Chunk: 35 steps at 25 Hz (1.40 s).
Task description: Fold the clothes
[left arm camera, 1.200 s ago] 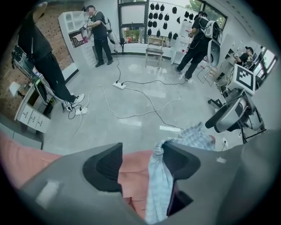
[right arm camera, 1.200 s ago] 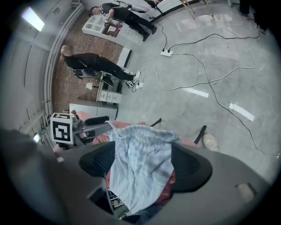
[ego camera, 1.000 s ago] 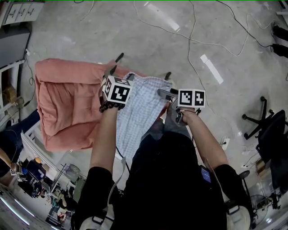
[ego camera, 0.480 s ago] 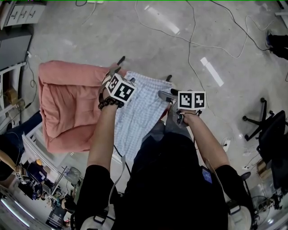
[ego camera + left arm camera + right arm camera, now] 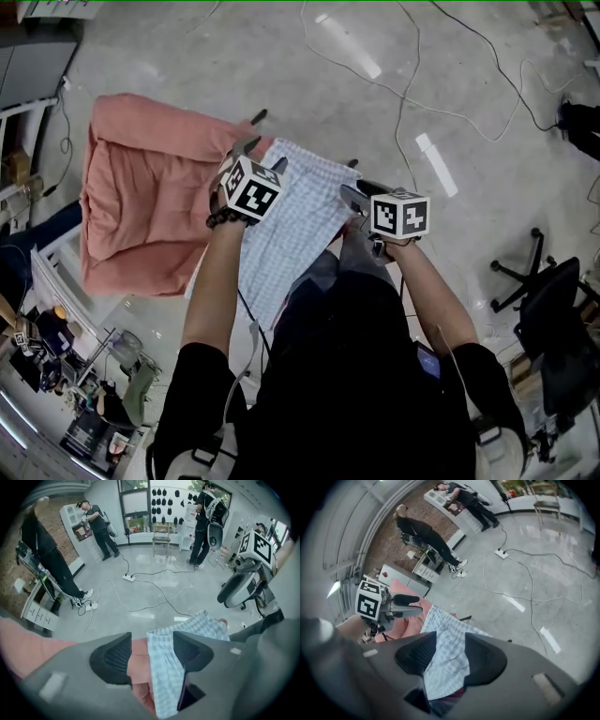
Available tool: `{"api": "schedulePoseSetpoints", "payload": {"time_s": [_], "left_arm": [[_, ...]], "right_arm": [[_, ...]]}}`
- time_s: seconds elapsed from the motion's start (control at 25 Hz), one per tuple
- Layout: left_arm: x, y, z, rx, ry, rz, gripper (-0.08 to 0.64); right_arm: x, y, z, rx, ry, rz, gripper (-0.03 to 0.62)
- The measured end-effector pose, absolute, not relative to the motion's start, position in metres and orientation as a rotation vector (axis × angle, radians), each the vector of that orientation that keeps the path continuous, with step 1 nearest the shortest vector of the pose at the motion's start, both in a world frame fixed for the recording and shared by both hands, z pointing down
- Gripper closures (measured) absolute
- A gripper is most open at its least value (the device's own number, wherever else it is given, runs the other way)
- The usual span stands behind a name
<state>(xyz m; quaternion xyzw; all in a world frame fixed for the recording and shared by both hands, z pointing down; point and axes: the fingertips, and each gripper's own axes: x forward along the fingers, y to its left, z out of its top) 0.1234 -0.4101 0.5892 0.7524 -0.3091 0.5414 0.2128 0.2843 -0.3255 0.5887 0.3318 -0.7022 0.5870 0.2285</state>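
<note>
The left tongs [image 5: 151,651] and right tongs [image 5: 450,656] have just been closing. Not yet pinching, they are straddling the checked garment's [image 5: 291,225] upper edge mid-frame, probably preparing to lift it off the pink cloth [image 5: 141,206] for folding.

Bright, even indoor light — lamp reflections streak the glossy floor [image 5: 187,56], shadows faint. Daylight enters through the far window [image 5: 138,503]. Both gripper views bulge fisheye-style, blurring into dark round edges.

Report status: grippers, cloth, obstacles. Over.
Left gripper, right gripper: jaws apart, just closing, checked cloth between. Cloth not yet folded. Pink cloth close at its left.
</note>
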Motion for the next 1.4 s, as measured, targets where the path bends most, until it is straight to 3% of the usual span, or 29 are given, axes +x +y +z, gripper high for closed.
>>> {"api": "schedulePoseSetpoints", "payload": {"time_s": [0.2,0.68,1.4], "left_arm": [[0.130,-0.378,0.567,2.079,-1.025,1.355,0.336],[0.073,-0.235,0.543,1.776,-1.383,1.043,0.365],[0.068,0.049,0.542,1.431,-1.553,0.879,0.371]], "right_arm": [[0.287,-0.334,0.570,0.759,-2.054,1.312,0.439],[0.244,-0.310,0.536,0.438,-2.156,0.872,0.477],[0.219,-0.197,0.530,0.269,-2.157,0.542,0.508]]}}
